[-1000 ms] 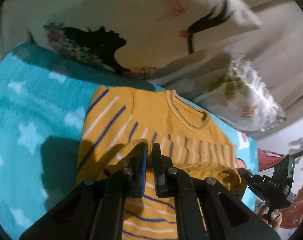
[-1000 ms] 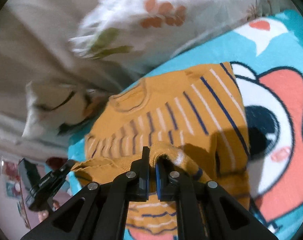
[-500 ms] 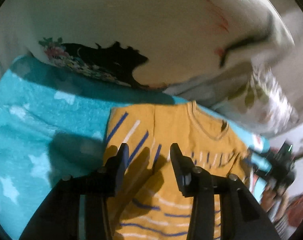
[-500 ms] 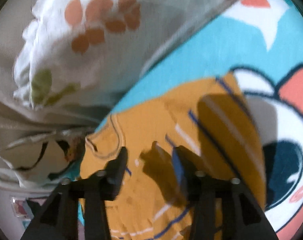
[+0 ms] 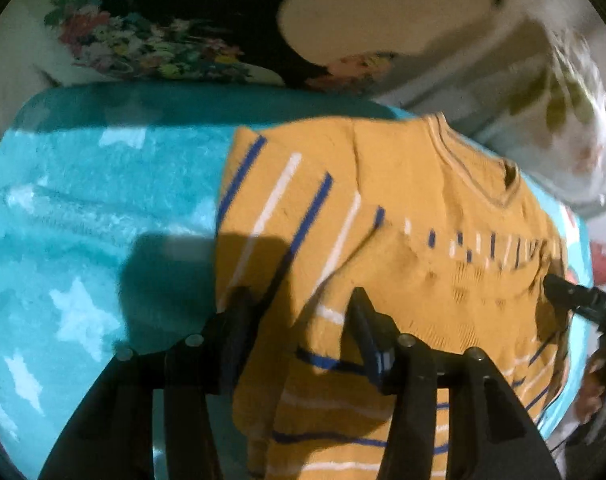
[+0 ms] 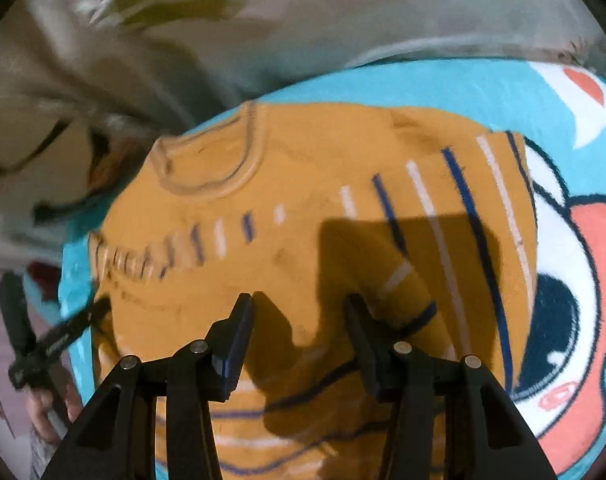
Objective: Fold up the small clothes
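Observation:
A mustard knit sweater with blue and white stripes lies on a turquoise blanket, its lower part folded up over the chest. The neckline points toward the pillows. My left gripper hovers over the sweater's left side; its jaws are opening and nothing is between them. My right gripper stands open over the sweater near its striped right side, with only cloth lying flat below it. Each gripper shows at the edge of the other's view: the right gripper, the left gripper.
A cream pillow with a black silhouette and flowers lies beyond the blanket, and a leaf-print pillow beside it. The blanket carries a large cartoon print to the right of the sweater. A hand holds the left gripper's handle.
Both grippers were shut on the sweater's raised hem; they have let go, opened, and dropped closer to the cloth. The hem now lies flat on the sweater.

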A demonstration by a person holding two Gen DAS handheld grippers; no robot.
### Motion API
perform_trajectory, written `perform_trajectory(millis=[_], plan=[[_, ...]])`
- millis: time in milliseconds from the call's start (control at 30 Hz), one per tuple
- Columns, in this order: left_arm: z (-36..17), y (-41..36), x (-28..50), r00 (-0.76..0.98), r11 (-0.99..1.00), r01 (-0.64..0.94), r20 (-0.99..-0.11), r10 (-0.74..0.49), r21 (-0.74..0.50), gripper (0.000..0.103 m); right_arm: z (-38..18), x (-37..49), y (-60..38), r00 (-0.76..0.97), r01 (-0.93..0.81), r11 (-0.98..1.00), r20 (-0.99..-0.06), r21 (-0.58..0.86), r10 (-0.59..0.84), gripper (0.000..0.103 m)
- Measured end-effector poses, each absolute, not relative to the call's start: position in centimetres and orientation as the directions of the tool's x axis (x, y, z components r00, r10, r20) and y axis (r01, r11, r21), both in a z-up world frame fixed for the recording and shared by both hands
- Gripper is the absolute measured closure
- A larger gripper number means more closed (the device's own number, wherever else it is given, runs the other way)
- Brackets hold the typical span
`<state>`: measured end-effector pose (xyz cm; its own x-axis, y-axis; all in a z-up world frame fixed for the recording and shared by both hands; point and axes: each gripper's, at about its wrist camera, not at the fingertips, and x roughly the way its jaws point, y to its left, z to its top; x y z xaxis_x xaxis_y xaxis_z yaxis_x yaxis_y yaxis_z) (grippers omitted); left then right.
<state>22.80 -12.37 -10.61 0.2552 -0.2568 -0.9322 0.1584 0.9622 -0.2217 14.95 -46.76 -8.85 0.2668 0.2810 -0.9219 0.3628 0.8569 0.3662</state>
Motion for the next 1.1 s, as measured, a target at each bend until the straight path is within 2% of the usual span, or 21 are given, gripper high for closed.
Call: perform_trajectory(millis=[100, 200, 267, 367, 433, 600, 667, 733, 833, 967, 1100], plan=[[-10.4, -10.4, 23.8, 0.265, 0.956, 0.062, -0.918, -0.294, -0.288, 0.053, -8.7, 15.5, -48.1, 0.306, 0.425, 0.849, -0.933, 0.313, 0.191, 0.052], [-9.3, -8.7, 23.6, 0.308, 0.976, 0.023, -0.927, -0.214, -0.218, 0.053, -7.6, 14.8, -48.5, 0.313, 0.431, 0.843, -0.929, 0.323, 0.196, 0.051], [-8.2, -8.0, 22.6, 0.321, 0.973, 0.047, -0.919, -0.228, -0.225, 0.053, -5.8, 14.0, -47.9, 0.328, 0.383, 0.877, -0.931, 0.289, 0.163, 0.051], [-6.7, -8.0, 20.1, 0.353, 0.978, 0.111, -0.913, -0.204, -0.176, 0.052, -4.1, 11.5, -47.2, 0.319, 0.315, 0.902, -0.928, 0.296, 0.193, 0.051], [-6.0, -8.6, 18.2, 0.37, 0.977, 0.147, -0.907, -0.2, -0.155, 0.045, -3.8, 9.5, -46.7, 0.303, 0.286, 0.906, -0.926, 0.313, 0.224, 0.051], [-7.9, -9.5, 14.4, 0.35, 0.974, 0.197, -0.92, -0.173, -0.108, 0.042, -5.1, 4.7, -46.6, 0.242, 0.255, 0.931, -0.949, 0.263, 0.202, 0.051], [-9.9, -10.0, 14.2, 0.335, 0.984, 0.18, -0.94, -0.068, -0.008, 0.042, -6.9, 3.8, -46.9, 0.198, 0.289, 0.938, -0.97, 0.192, 0.138, 0.051], [-11.0, -9.6, 13.8, 0.32, 0.985, 0.17, -0.947, -0.026, 0.031, 0.042, -8.1, 2.9, -48.4, 0.15, 0.35, 0.934, -0.989, 0.067, 0.015, 0.051], [-10.8, -8.2, 13.4, 0.313, 0.993, 0.119, -0.949, -0.036, 0.002, 0.037, -7.5, 1.8, -50.1, 0.168, 0.44, 0.896, -0.986, 0.065, -0.011, 0.051], [-9.9, -6.1, 12.7, 0.304, 0.999, 0.029, -0.953, 0.011, 0.021, 0.037, -4.3, 1.7, -48.5, 0.265, 0.4, 0.916, -0.961, 0.038, -0.076, 0.05], [-7.1, -7.2, 12.2, 0.37, 0.994, 0.073, -0.924, -0.097, -0.075, 0.037, -1.4, 2.5, -44.9, 0.391, 0.272, 0.951, -0.92, 0.148, 0.032, 0.05]])
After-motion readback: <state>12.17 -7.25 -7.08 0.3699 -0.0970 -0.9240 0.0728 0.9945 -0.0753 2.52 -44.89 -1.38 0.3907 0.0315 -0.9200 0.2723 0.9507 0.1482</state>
